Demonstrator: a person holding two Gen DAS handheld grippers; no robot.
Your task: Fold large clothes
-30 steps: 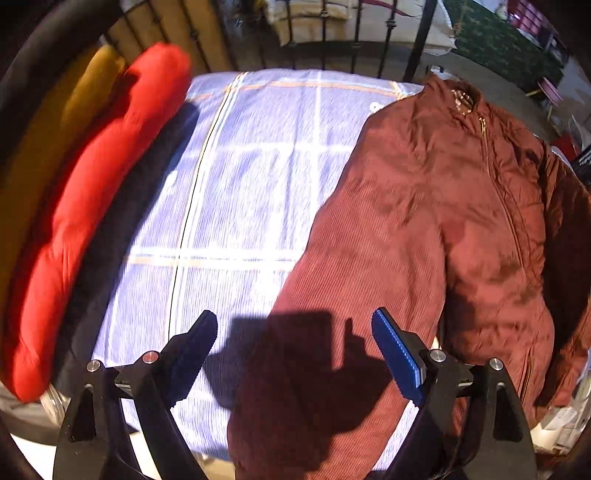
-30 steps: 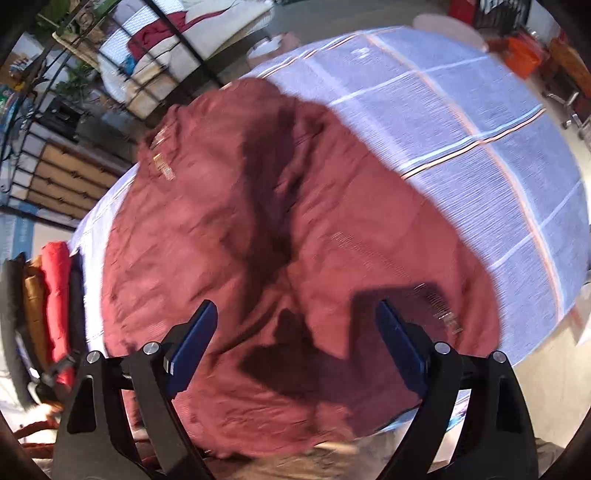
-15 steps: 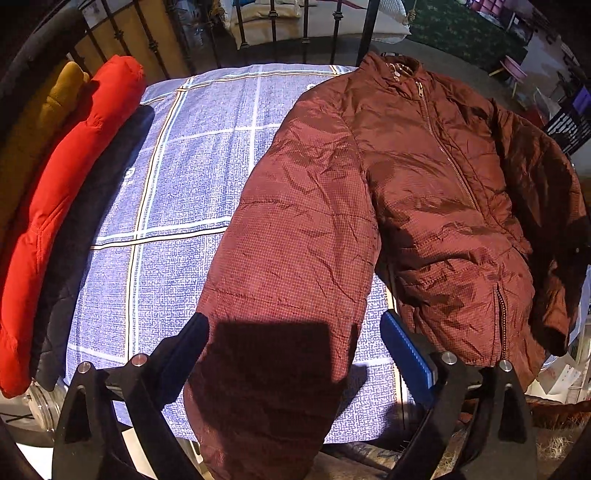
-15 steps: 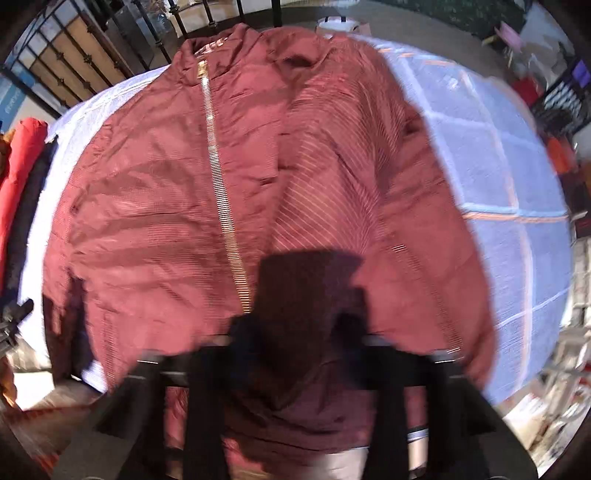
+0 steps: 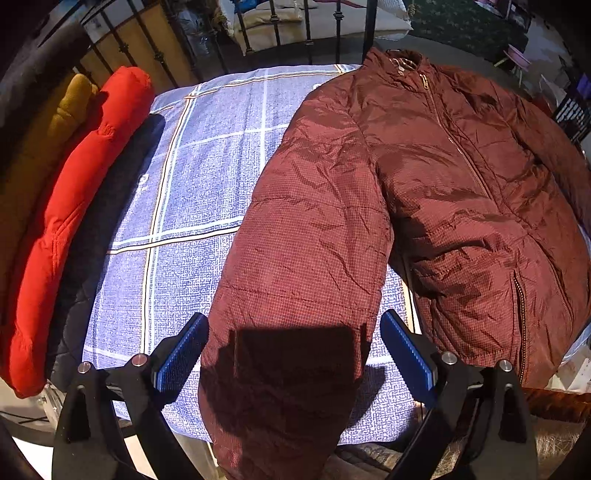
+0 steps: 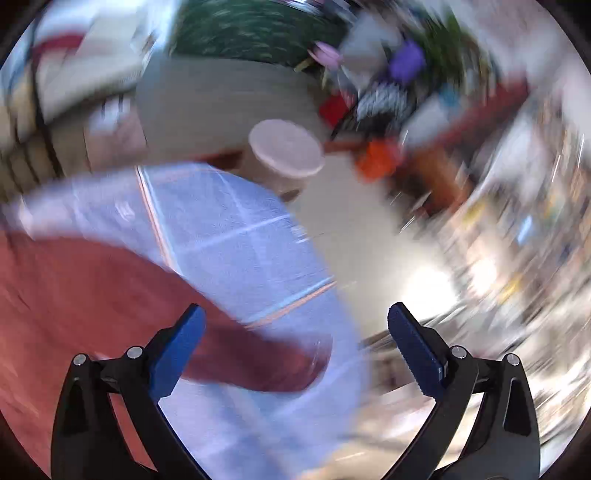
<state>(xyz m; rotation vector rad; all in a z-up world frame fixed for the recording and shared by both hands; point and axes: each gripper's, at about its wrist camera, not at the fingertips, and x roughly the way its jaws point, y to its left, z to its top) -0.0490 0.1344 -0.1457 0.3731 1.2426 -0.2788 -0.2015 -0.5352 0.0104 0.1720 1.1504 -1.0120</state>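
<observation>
Left wrist view. Maroon jacket [image 5: 436, 192] lies front-up and zipped on a blue checked cloth [image 5: 192, 206] that covers the work surface. Collar at the far edge, hem toward the camera. One sleeve [image 5: 303, 280] runs down the cloth toward the near edge, its cuff end draped over that edge. Left gripper [image 5: 293, 349] hovers above the lower part of this sleeve, jaws spread wide, one blue pad on either side of the sleeve as seen from here; nothing between them is pinched. The gripper's shadow falls across the sleeve end. Whether the pads touch the fabric, cannot tell. Along the left edge of the cloth: a dark quilted garment [image 5: 96, 229], then a red padded garment [image 5: 70, 221], then a mustard one [image 5: 70, 107], laid side by side. Black metal railing [image 5: 306, 33] behind the far edge.

Right wrist view. Heavy motion blur throughout. Right gripper [image 6: 295, 345] has its jaws wide apart and holds nothing. Below and left of it, the jacket [image 6: 74, 295] shows as a maroon mass at lower left, with a sleeve-like strip reaching across the checked cloth [image 6: 236, 236] toward the cloth's edge. A round pale stool top [image 6: 286, 147] stands beyond the cloth. Background clutter is too smeared to identify.
</observation>
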